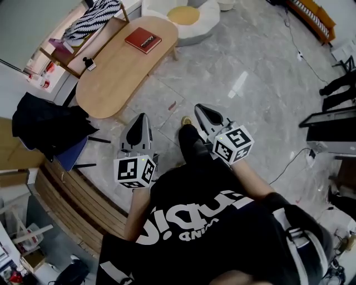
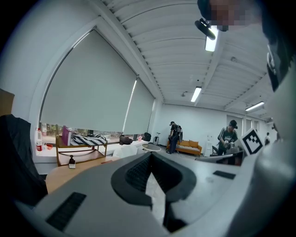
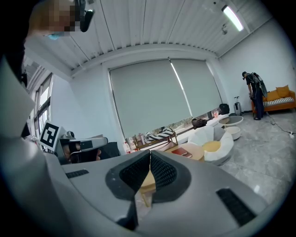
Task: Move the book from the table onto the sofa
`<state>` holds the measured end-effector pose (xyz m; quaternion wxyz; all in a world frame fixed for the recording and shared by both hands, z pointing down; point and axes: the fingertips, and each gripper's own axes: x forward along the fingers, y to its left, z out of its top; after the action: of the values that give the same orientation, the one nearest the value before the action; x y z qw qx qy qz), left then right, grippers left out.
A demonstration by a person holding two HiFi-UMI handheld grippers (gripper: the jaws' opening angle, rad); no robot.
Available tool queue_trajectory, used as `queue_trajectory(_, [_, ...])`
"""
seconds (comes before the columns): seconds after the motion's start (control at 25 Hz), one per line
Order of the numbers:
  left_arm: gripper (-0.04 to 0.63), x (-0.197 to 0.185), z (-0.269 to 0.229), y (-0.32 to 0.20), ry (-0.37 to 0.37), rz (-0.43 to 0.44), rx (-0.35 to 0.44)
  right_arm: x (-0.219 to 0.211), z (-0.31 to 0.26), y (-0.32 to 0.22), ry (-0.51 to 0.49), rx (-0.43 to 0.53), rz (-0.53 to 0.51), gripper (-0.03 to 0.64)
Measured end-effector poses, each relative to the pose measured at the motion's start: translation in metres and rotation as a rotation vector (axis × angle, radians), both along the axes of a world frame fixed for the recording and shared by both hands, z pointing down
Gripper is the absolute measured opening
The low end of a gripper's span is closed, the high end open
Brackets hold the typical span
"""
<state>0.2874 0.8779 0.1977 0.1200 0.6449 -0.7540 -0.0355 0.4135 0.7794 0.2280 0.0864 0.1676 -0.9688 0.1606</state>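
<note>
Dark jacket (image 1: 44, 125) is lying heaped at the far left, well off the route, so it's not mattering.

Bench (image 1: 105, 83) is sitting ahead and to the left, well apart from both tools. A small dark bottle (image 1: 88, 63) is standing near its left edge, away from the book.

Left tool (image 1: 142, 118) is hanging clenched with nothing between its jaws, held low and roughly level, pointing toward the bench. Probably kept closed because there's nothing in reach to grab yet.

Book (image 1: 143, 40), red cover, is lying flat on the bench's far right end, untouched. That's the end nearest the seat, so I'm expecting a short carry.

White sofa with a yellow cushion (image 1: 183, 15) is sitting just beside that end of the bench. I'm judging this to be the drop target.

Right tool (image 1: 198, 108) is also clenched and empty, carried alongside the left one. It's looking straight at the book, so it's likely the better-placed one for the pick.

Task is not started: the jaws need opening before either can take the book's edge.
</note>
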Motion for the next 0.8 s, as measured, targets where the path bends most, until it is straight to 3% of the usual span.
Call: queue_trajectory(0.8, [0.009,-0.080,-0.021,-0.154,-0.001,-0.089,-0.012,-0.077,-0.015,-0.169,-0.001,-0.035,-0.062,0.003])
